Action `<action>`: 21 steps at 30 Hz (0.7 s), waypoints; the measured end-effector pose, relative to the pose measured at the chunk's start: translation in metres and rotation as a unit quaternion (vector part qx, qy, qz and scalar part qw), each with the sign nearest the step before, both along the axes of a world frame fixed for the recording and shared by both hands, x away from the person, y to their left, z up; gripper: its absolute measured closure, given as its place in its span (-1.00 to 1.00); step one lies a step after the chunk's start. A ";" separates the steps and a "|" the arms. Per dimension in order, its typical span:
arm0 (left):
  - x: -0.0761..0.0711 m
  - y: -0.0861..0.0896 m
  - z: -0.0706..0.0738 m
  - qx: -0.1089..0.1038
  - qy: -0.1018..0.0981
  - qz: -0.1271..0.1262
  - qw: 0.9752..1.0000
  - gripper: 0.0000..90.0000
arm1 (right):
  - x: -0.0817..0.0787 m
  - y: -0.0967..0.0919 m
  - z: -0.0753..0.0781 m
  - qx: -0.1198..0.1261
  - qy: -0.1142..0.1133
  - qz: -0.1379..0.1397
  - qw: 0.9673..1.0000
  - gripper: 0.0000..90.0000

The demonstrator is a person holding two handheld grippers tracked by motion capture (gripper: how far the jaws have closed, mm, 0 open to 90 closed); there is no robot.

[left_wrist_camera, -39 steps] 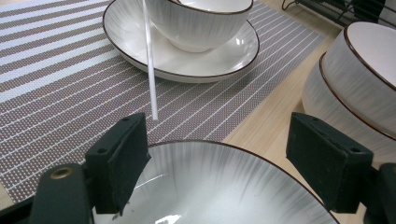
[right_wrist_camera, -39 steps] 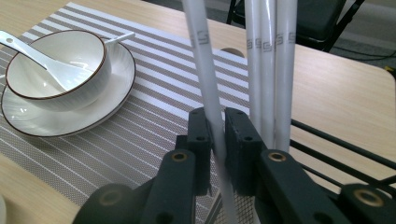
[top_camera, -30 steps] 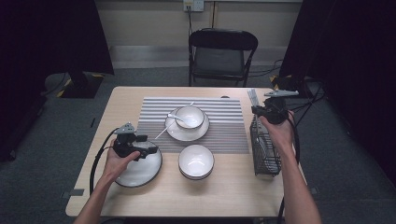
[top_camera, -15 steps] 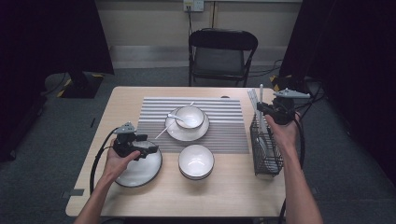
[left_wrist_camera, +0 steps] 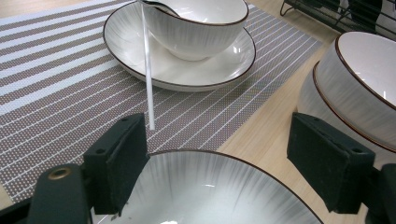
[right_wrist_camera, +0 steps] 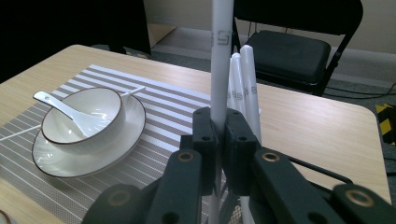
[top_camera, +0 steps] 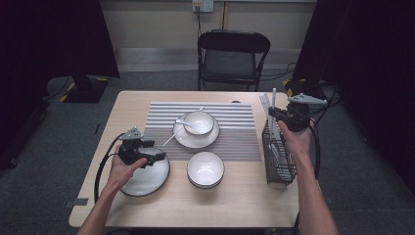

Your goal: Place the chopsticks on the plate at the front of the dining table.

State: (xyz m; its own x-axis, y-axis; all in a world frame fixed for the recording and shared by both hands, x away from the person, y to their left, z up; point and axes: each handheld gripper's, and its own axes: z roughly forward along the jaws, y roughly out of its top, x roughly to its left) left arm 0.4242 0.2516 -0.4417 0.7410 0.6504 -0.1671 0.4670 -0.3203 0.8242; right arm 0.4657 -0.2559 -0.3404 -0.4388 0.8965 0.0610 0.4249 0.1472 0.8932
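Observation:
My right gripper (top_camera: 273, 114) (right_wrist_camera: 220, 135) is shut on a white chopstick (top_camera: 273, 99) (right_wrist_camera: 220, 42) and holds it upright over the far end of the black wire rack (top_camera: 279, 156). Two more white chopsticks (right_wrist_camera: 245, 84) stand just behind it. My left gripper (top_camera: 159, 157) (left_wrist_camera: 217, 154) is open, with its jaws on either side of the far rim of a white plate (top_camera: 146, 178) (left_wrist_camera: 210, 191). Another white chopstick (left_wrist_camera: 147, 70) leans on the saucer (left_wrist_camera: 177, 74) ahead of the left gripper.
A bowl (top_camera: 198, 122) (right_wrist_camera: 86, 116) with a white spoon (right_wrist_camera: 70, 112) sits on the saucer on the striped placemat (top_camera: 235, 132). Stacked white bowls (top_camera: 205, 169) (left_wrist_camera: 364, 79) stand right of the plate. A folding chair (top_camera: 232, 56) stands beyond the table.
The right gripper has shifted slightly right and back, and the chopstick now stands up higher above the rack. The left gripper has stayed over the plate.

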 end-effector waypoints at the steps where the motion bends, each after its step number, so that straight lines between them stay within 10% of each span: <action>1: 0.000 0.000 0.000 -0.001 0.000 0.001 1.000 -0.56 | 0.000 0.000 0.001 0.000 -0.003 0.000 1.000 0.89; 21: 0.000 0.000 0.002 0.000 -0.005 0.001 1.000 -0.56 | -0.005 -0.003 0.033 0.003 -0.034 0.006 0.999 0.89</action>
State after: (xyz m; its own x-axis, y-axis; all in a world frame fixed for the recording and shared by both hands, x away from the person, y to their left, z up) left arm 0.4241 0.2516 -0.4393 0.7410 0.6520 -0.1604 0.4598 -0.3187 0.8289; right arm 0.4609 -0.2588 -0.3075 -0.4532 0.8907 0.0359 0.3612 0.1466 0.9209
